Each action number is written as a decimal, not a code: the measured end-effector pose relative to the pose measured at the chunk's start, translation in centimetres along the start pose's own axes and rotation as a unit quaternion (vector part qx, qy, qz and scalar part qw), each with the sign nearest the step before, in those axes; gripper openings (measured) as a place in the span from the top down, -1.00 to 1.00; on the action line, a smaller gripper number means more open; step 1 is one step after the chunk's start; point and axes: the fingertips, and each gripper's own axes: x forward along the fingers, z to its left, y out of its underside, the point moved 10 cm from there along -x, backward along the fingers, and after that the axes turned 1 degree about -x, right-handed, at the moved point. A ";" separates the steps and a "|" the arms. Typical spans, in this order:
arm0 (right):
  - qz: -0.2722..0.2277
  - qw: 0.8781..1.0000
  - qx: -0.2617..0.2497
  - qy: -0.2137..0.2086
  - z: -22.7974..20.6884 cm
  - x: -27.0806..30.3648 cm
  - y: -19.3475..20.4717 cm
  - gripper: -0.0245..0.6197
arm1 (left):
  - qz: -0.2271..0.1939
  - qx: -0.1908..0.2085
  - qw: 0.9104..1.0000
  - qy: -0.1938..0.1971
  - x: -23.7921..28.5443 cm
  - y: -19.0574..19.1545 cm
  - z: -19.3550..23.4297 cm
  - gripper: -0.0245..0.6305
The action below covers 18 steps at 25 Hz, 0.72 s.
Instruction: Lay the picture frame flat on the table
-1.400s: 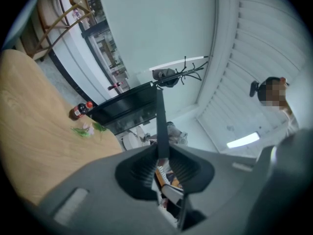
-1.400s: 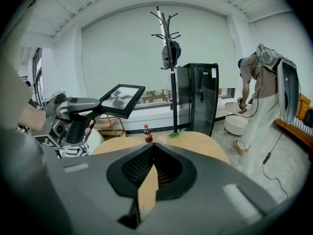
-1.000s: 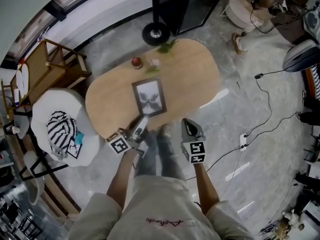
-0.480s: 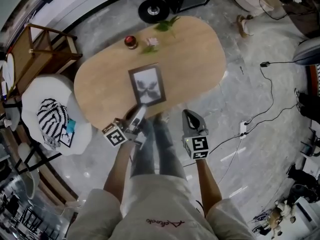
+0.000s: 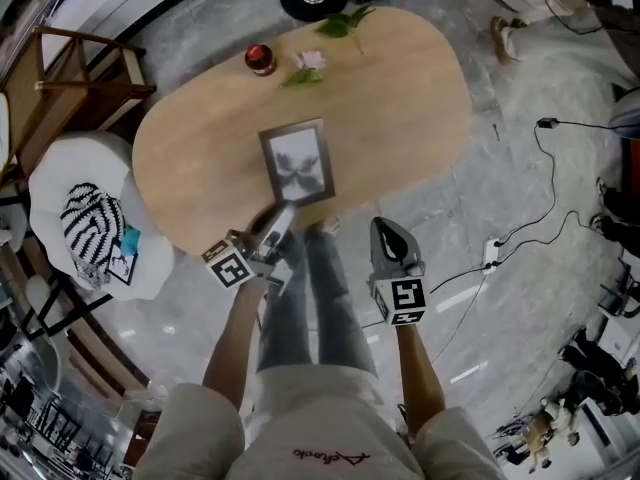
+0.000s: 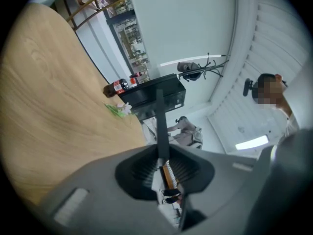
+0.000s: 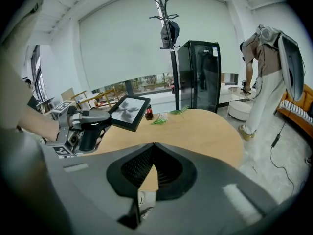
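Note:
The dark-framed picture frame (image 5: pixel 297 163) with a grey print hangs over the oval wooden table (image 5: pixel 400 118). My left gripper (image 5: pixel 285 216) is shut on its near edge. From the right gripper view the frame (image 7: pixel 129 111) is lifted clear of the tabletop and tilted, with the left gripper (image 7: pixel 108 119) clamped on its lower left side. In the left gripper view the frame (image 6: pixel 160 126) shows edge-on as a thin dark bar pinched at the left gripper (image 6: pixel 164 151). My right gripper (image 5: pixel 383 226) stays off the table's near edge, shut and empty (image 7: pixel 154 146).
At the table's far end stand a small red-topped bottle (image 5: pixel 260 58), a pale flower (image 5: pixel 305 68) and a green sprig (image 5: pixel 340 23). A white seat with a striped cloth (image 5: pixel 95 228) is at the left. Cables (image 5: pixel 520 228) lie on the floor; a person (image 7: pixel 266 77) stands at the right.
The head view has shifted, so the table now sits higher and larger. My left gripper still holds the frame over the same part of the table. The right gripper has barely moved.

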 end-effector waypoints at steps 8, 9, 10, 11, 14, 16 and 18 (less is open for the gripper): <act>0.028 0.999 -0.006 -0.019 0.6 1.3 3.8 0.91 | 0.011 -0.017 1.000 -0.011 -0.1 1.7 4.8 0.71; 0.032 0.999 -0.006 -0.022 0.7 1.4 4.1 0.91 | 0.011 -0.019 1.000 -0.010 0.0 1.8 5.1 0.71; 0.032 0.999 -0.008 -0.024 0.8 1.5 4.3 0.91 | 0.011 -0.021 1.000 -0.009 0.1 1.9 5.5 0.71; 0.028 0.999 -0.010 -0.027 1.0 1.6 4.4 0.91 | 0.010 -0.024 1.000 -0.009 0.2 2.0 5.8 0.71; 0.026 0.999 -0.020 -0.040 1.4 2.0 4.6 0.91 | 0.010 -0.028 1.000 -0.008 0.4 2.2 6.5 0.71; 0.026 0.998 -0.025 -0.045 1.7 2.2 4.6 0.91 | 0.010 -0.030 0.999 -0.009 0.6 2.3 7.0 0.71; 0.026 0.998 -0.030 -0.048 1.9 2.4 4.5 0.91 | 0.010 -0.034 0.999 -0.012 0.8 2.3 7.5 0.71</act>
